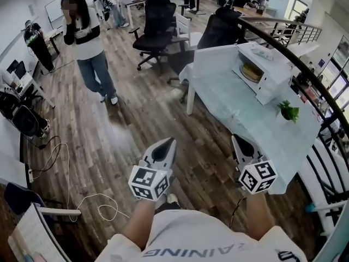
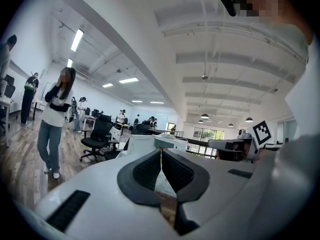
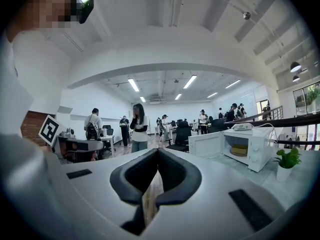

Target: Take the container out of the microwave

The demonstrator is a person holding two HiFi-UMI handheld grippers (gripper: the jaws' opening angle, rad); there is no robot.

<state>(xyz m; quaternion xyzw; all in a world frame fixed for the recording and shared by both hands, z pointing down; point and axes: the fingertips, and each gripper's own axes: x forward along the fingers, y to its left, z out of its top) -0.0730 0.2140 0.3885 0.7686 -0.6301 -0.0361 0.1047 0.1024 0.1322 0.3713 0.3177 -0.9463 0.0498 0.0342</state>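
Note:
A white microwave [image 1: 267, 70] stands on a table with a pale cloth [image 1: 229, 105] at the upper right, its door [image 1: 214, 64] swung open. Inside sits a round yellowish container [image 1: 251, 71]. The right gripper view shows the microwave [image 3: 252, 146], its door [image 3: 206, 145] and the container [image 3: 239, 150] ahead to the right. My left gripper [image 1: 166, 142] and right gripper [image 1: 235, 140] hover over the wood floor, short of the table, both shut and holding nothing. In the left gripper view the shut left gripper [image 2: 161, 152] points at the microwave [image 2: 168, 143]. The right gripper [image 3: 158, 152] is also empty.
A small potted plant [image 1: 288, 111] stands on the table near the microwave. A person [image 1: 87, 42] stands on the floor at upper left. Black office chairs [image 1: 155, 23] are behind the table. Cables [image 1: 60, 162] lie on the floor at left. A dark railing [image 1: 305, 70] curves past the table's far side.

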